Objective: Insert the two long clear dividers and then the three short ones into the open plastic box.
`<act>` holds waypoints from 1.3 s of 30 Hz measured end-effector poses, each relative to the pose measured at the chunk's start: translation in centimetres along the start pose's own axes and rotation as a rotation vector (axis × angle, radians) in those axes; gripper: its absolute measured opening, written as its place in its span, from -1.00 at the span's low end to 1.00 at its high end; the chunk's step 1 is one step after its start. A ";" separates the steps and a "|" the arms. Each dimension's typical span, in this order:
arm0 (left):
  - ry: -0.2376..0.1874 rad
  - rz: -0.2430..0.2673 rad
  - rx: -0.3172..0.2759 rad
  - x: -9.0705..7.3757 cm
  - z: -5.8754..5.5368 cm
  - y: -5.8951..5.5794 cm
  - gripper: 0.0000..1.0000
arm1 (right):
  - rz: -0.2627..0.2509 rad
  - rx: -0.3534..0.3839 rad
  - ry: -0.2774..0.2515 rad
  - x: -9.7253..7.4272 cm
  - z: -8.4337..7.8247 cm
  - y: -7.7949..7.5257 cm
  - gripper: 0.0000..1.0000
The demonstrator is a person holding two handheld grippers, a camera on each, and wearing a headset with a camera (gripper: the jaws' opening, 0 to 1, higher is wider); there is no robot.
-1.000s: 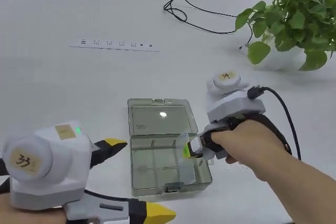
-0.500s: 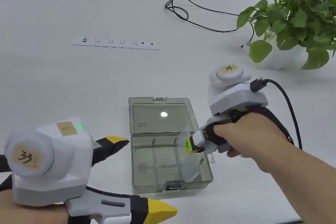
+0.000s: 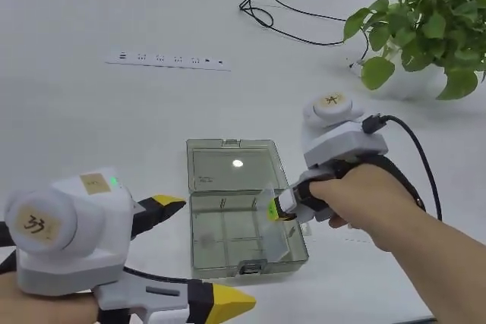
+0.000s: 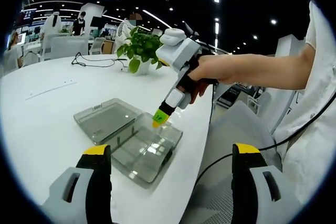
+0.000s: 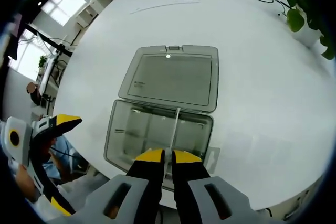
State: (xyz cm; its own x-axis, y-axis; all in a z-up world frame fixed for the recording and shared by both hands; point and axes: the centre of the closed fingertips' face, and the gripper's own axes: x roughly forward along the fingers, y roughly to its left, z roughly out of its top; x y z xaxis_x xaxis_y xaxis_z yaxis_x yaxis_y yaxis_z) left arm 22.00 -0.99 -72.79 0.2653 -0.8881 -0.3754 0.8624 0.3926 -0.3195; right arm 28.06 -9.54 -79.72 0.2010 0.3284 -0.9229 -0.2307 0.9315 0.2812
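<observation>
Near the front edge of the desk (image 3: 91,134), the open plastic box (image 3: 199,271) lies with its lid folded back flat toward the far side. Both halves are shallow rectangles of smoky, translucent plastic with rounded corners. A small latch tab sits at the middle of the front wall, and a bright glint of light shows on the glossy lid. Faint straight lines cross the tray; whether they are seated dividers or moulded ribs is unclear.

A thin, flat clear divider (image 3: 275,239) is pinched at its top edge by the right gripper (image 3: 272,212), whose yellow-tipped jaws are closed tight on it. The sheet hangs tilted, and its lower edge is down inside the right end of the tray. I cannot tell if it touches the floor. In the right gripper view the right gripper (image 5: 163,156) is over the tray's near wall, and the divider (image 5: 173,129) runs edge-on as a pale line across the box (image 5: 173,77).

The left gripper (image 3: 201,254) is at the box's left front corner, clear of it. Its jaws are spread wide and grip nothing. In the left gripper view the left gripper (image 4: 170,150) frames the box (image 4: 105,121) and the right gripper (image 4: 159,118).

Farther back lies a slim white power strip (image 3: 167,61). A looped black cable (image 3: 281,17) lies toward the far edge, and a leafy green plant (image 3: 425,20) stands at the far right.
</observation>
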 end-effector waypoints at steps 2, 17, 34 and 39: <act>0.002 -0.002 0.001 0.0 0.0 0.0 0.96 | 0.006 0.005 -0.003 0.0 0.0 0.2 -0.87; 0.010 0.002 0.017 0.0 -0.1 0.0 1.00 | 0.036 -0.062 -0.032 1.6 -0.2 0.8 -0.82; 0.009 0.018 0.021 -0.3 0.3 0.2 1.00 | 0.071 -0.041 -0.047 2.6 -0.5 0.5 -0.80; 0.009 0.029 0.018 -0.4 0.4 0.3 1.00 | 0.086 -0.043 -0.055 2.7 -0.5 0.6 -0.79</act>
State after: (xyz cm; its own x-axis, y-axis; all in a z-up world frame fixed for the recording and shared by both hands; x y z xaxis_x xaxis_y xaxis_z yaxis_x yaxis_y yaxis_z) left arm 22.29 -0.60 -72.33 0.2866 -0.8743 -0.3917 0.8619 0.4138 -0.2931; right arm 28.03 -8.15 -82.17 0.2303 0.4159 -0.8798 -0.2896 0.8924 0.3461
